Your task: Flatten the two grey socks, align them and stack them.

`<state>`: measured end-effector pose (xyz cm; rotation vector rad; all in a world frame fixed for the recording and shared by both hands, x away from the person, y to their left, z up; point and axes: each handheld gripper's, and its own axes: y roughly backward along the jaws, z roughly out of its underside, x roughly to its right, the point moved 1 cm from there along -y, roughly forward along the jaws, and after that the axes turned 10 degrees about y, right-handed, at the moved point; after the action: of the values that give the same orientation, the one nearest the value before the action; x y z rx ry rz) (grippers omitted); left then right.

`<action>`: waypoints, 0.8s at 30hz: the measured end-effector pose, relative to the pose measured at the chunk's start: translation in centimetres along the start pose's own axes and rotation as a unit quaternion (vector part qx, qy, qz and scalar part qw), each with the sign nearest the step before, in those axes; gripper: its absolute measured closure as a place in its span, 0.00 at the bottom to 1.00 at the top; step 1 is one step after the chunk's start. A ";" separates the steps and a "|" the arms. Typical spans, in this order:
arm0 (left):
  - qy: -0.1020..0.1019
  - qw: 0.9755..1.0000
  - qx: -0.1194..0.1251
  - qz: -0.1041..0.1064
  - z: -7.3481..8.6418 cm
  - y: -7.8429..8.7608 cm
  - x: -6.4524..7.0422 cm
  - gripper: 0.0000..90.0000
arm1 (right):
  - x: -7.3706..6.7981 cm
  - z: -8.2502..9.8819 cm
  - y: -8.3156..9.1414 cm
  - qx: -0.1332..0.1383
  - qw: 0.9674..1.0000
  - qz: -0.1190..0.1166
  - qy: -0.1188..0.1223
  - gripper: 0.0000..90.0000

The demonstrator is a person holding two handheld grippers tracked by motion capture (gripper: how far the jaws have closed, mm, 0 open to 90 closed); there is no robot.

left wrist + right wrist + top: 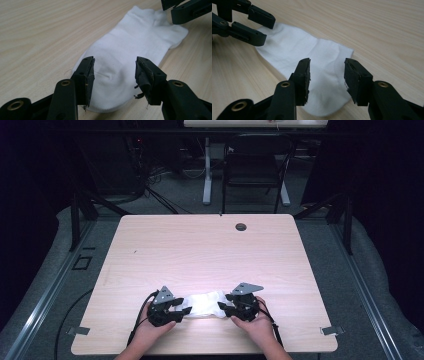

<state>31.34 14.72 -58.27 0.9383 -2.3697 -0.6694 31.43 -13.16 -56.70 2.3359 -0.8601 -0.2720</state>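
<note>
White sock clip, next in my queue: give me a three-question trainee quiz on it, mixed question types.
1. True or false: the left gripper has its jaws shut on the sock.
2. Which ends of the sock do the grippers face? A) the same end B) opposite ends
3. Fill in: the sock lies flat on the wooden ____.

Key: 1 false, both the left and the right gripper stand open; 2 B; 3 table.
</note>
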 end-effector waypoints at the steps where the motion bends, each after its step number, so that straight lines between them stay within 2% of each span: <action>1: 0.003 1.000 0.010 0.000 -0.4 0.7 0.0 0.55 | 0.0 0.0 0.3 0.007 1.000 0.000 -0.004 0.63; 4: 0.011 1.000 0.023 0.000 -0.7 1.6 0.0 0.54 | 0.1 0.0 1.3 0.020 1.000 -0.002 -0.005 0.62; 5: 0.016 0.999 0.034 -0.004 -1.0 2.5 -0.2 0.54 | 0.1 -0.1 1.6 0.026 1.000 0.002 -0.008 0.61; 7: 0.018 0.999 0.043 -0.007 -1.2 3.3 -0.3 0.54 | 0.3 -0.2 2.4 0.033 0.999 0.006 -0.010 0.61; 10: 0.019 0.999 0.045 -0.012 -1.2 4.0 -0.5 0.54 | 0.4 -0.4 3.3 0.041 0.999 0.007 -0.016 0.61; 11: 0.028 0.999 0.045 -0.013 -1.3 4.6 -0.6 0.54 | 0.6 -0.5 4.1 0.040 0.999 0.007 -0.019 0.59; 12: 0.028 0.999 0.045 -0.013 -1.3 4.6 -0.6 0.54 | 0.6 -0.5 4.1 0.040 0.999 0.007 -0.019 0.59; 13: 0.033 0.998 0.046 -0.015 -1.3 5.1 -0.8 0.54 | 0.6 -0.6 4.8 0.044 0.999 0.009 -0.019 0.59; 20: 0.036 0.998 0.043 -0.028 -1.0 6.7 -1.4 0.54 | 0.2 0.2 6.7 0.056 0.998 0.006 -0.026 0.57; 24: 0.040 0.998 0.043 -0.039 -0.4 7.9 -1.9 0.54 | -0.5 0.8 7.3 0.040 0.999 0.012 -0.013 0.57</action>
<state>29.05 21.06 -53.68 1.0780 -2.3174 -0.5530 27.00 -17.61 -52.82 2.3997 -0.9268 -0.2630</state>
